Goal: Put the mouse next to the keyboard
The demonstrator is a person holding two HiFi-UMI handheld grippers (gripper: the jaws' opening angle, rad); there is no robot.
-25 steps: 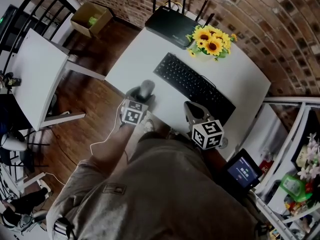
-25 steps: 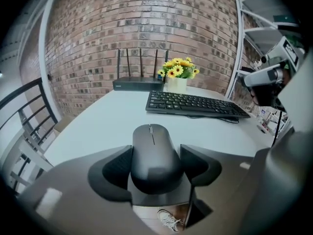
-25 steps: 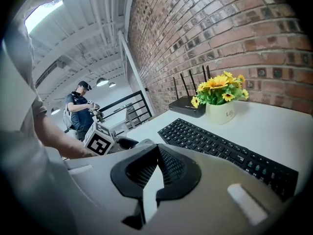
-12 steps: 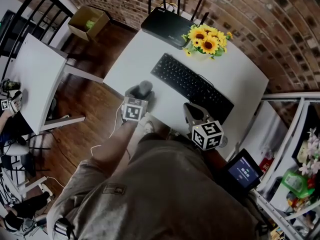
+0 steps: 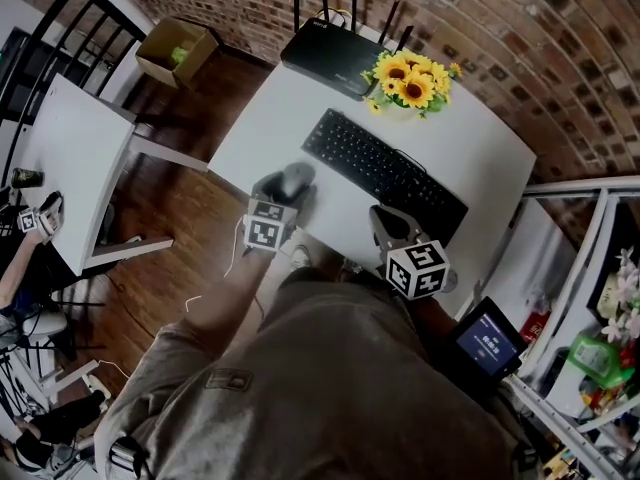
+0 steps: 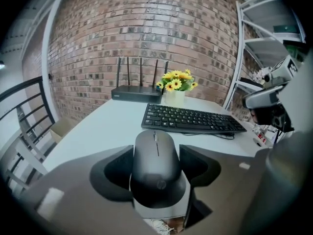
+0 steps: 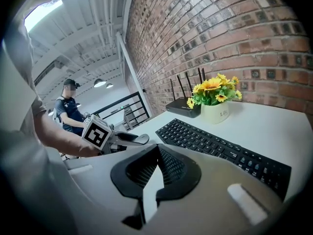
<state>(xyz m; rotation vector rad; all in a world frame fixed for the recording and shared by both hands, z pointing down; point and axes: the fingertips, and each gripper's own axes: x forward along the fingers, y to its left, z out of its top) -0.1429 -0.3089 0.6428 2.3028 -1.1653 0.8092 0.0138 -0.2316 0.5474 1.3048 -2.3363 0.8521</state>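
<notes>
Mouse (image 6: 155, 168) status: the dark wireless mouse sits lengthwise between the jaws of the left gripper (image 5: 288, 186), nose towards the keyboard (image 6: 191, 119) and tail towards my camera. I read the pads as pressed on its two flanks at about mid-length, so the tool is clamped on it. In the head view the mouse lies over the near left corner of the white table (image 5: 262, 118), apart from the keyboard's nearest end, with bare tabletop between them. Whether it is clear of the surface I cannot tell; a shoe shows through the gap under its tail, which suggests it overhangs the table edge. The right gripper (image 7: 157, 150) has its jaws together with nothing between them and hovers by the keyboard's near long edge, taking no part. Handling assessment: I judge the mouse light and rigid, a hollow plastic shell that will not deform, but smooth and rounded, so the curved flanks could let it squirt forward or twist under uneven pressure. The waist, where the sides run closest to parallel, looks like the soundest place to hold; the present grip is at or near it. I would keep pressure moderate and off the scroll wheel and buttons on top, and keep the body level during carriage.
</notes>
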